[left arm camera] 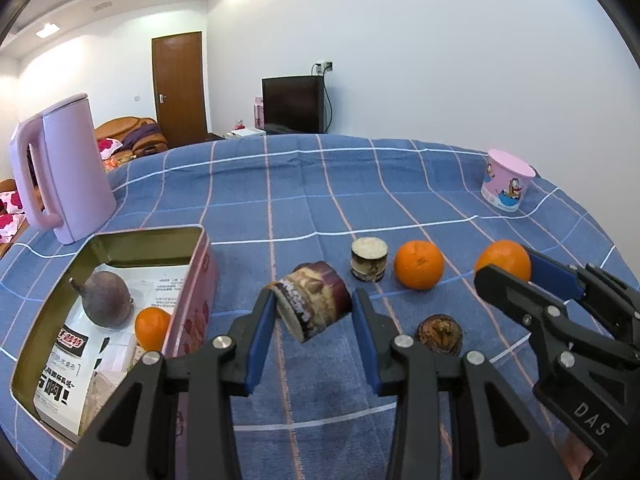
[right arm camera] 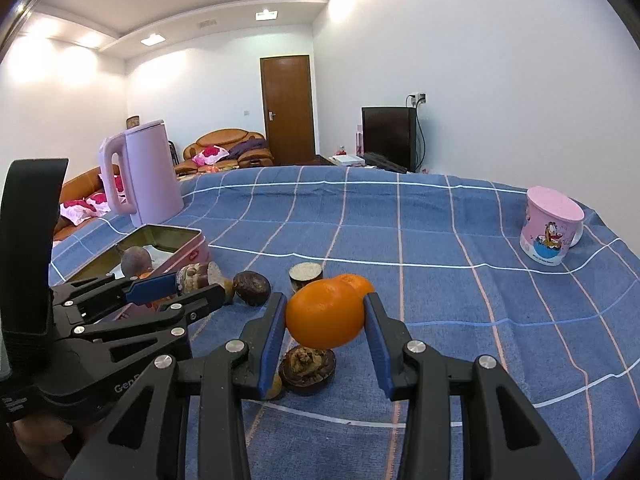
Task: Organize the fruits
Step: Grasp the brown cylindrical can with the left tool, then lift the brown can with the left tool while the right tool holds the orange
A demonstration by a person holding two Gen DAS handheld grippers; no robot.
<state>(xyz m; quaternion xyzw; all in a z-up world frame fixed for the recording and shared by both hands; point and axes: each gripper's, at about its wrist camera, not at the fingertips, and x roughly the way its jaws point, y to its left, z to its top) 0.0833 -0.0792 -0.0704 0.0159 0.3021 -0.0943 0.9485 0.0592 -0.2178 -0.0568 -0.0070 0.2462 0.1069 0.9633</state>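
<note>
Tin (left arm camera: 192,236) with purple fruit (left arm camera: 107,299), orange (left arm camera: 152,328), leaflets.

Left gripper (left arm camera: 314,312): pads clamped on a dark fruit half (left arm camera: 314,300), tilted, lifted off the cloth!
Right gripper (left arm camera: 508,276): in from the right, gripping an orange (left arm camera: 503,261).
Surface (left arm camera: 360,184): blue checked cloth.
Tin (left arm camera: 196,280): open, at left; inside, a purple fruit (left arm camera: 107,299) and a small orange (left arm camera: 152,328), just beside each other.
On the cloth: a cut half (left arm camera: 369,259) standing upright, a loose orange (left arm camera: 419,265) right of it, another half (left arm camera: 440,334) cut face up, nearer the camera.
Kettle (left arm camera: 68,168): pink, behind the tin.
Mug (left arm camera: 506,186): pink, far right, well apart.
</note>
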